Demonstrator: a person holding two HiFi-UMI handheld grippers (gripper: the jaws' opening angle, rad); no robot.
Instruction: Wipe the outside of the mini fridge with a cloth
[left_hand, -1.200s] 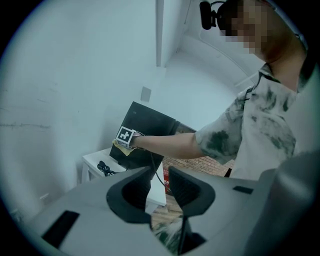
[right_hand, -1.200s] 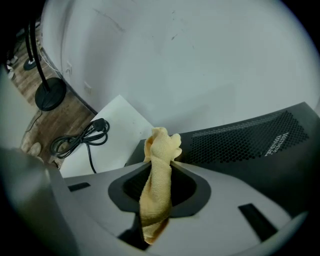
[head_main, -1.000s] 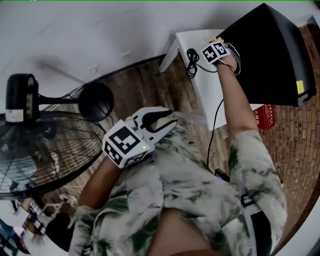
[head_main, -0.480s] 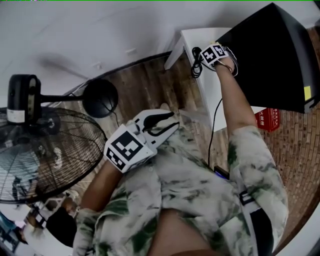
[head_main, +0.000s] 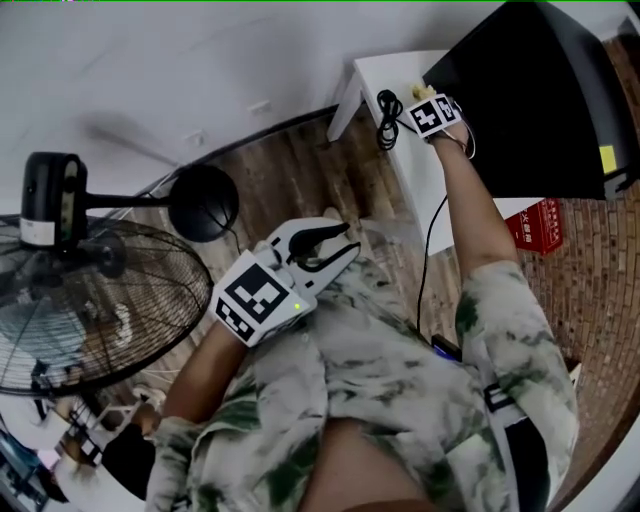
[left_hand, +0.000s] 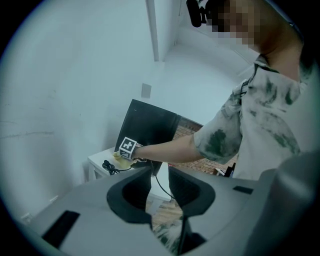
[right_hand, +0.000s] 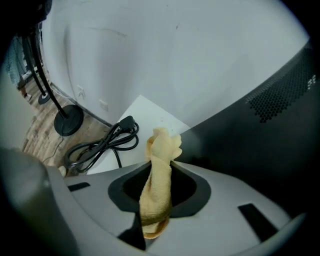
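Jutting from right gripper (right_hand: 161, 167): cloth (right_hand: 163, 144)

Head view steeply down, gripper views close — mini fridge (head_main: 540, 100) shared

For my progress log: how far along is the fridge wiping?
Done: the right gripper is shut on the cloth. In hand: the cloth's tip is by the side of the fridge, above the table. The left gripper is open, empty. Left: no wiped area shows, so likely most surfaces.
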